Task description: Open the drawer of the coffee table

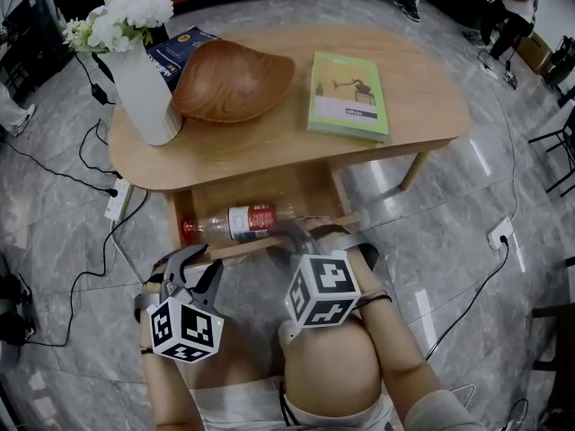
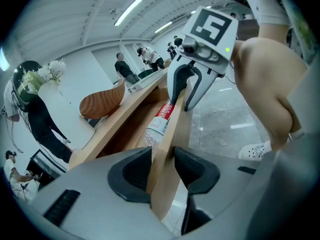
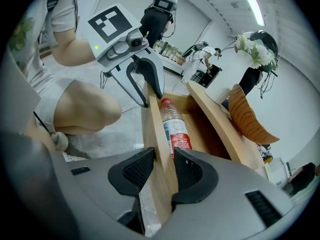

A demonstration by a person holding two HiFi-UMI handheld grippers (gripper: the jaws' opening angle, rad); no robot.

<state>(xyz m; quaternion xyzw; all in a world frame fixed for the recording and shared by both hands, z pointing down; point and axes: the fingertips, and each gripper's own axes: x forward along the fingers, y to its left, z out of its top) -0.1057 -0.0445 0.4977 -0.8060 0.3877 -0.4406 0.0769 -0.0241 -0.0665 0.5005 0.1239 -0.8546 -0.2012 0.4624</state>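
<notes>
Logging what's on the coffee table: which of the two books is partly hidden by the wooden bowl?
The dark blue book beside the white vase; the green book lies uncovered, right of the bowl.

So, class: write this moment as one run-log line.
drawer pulled out | left gripper shut on drawer front | right gripper shut on drawer front | bottle lying in drawer

Ahead of us stands the pale oval wooden coffee table [image 1: 422,142]. On it, the white vase of flowers [image 1: 144,88] sits far left, with the brown leaf-shaped wooden bowl [image 1: 232,81] just to its right, partly over the blue book [image 1: 180,50] behind. The green paperback book [image 1: 349,95] lies further right. Below the top, nearest us, the clear plastic bottle [image 1: 238,222] lies in the wooden drawer [image 1: 208,192].
</notes>
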